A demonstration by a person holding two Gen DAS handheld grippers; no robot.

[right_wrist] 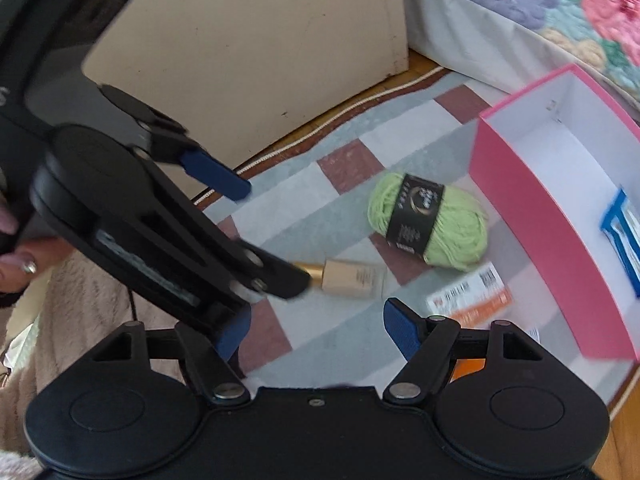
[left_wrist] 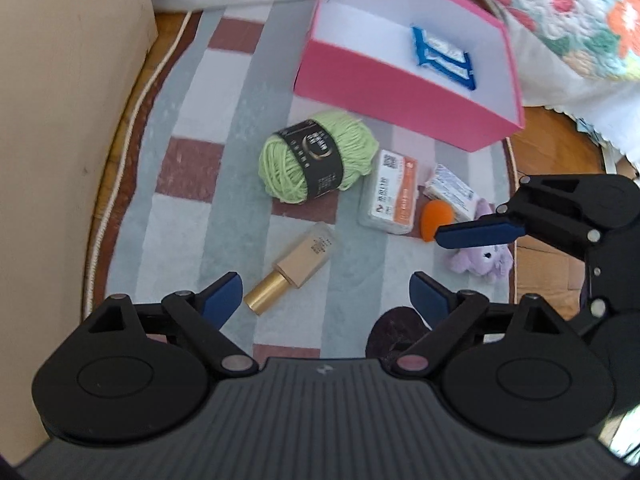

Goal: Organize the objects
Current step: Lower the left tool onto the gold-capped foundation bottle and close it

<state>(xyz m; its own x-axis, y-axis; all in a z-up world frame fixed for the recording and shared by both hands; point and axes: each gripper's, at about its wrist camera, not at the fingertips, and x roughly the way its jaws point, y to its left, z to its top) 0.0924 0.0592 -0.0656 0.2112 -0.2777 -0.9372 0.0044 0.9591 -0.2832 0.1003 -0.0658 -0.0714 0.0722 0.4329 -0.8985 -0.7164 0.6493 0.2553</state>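
Observation:
A pink box (left_wrist: 384,80) stands on a checked rug (left_wrist: 192,216) and holds blue packets (left_wrist: 444,56). In front of it lie a green yarn ball (left_wrist: 316,156), a gold-capped beige bottle (left_wrist: 296,268), a white-and-orange pack (left_wrist: 394,192), an orange sponge (left_wrist: 434,218), a small white packet (left_wrist: 452,192) and a purple plush toy (left_wrist: 482,260). My left gripper (left_wrist: 326,300) is open and empty just short of the bottle. My right gripper (right_wrist: 316,332) is open and empty, with the bottle (right_wrist: 348,280), the yarn (right_wrist: 432,220) and the pack (right_wrist: 472,300) ahead and the box (right_wrist: 528,216) to the right.
A beige cabinet side (left_wrist: 68,120) stands along the rug's left edge. A floral bedspread (left_wrist: 576,12) hangs behind the box. Wooden floor (left_wrist: 552,140) shows to the right. The right gripper's body (left_wrist: 580,216) reaches in over the plush toy. A dark round thing (left_wrist: 394,332) lies near my left gripper.

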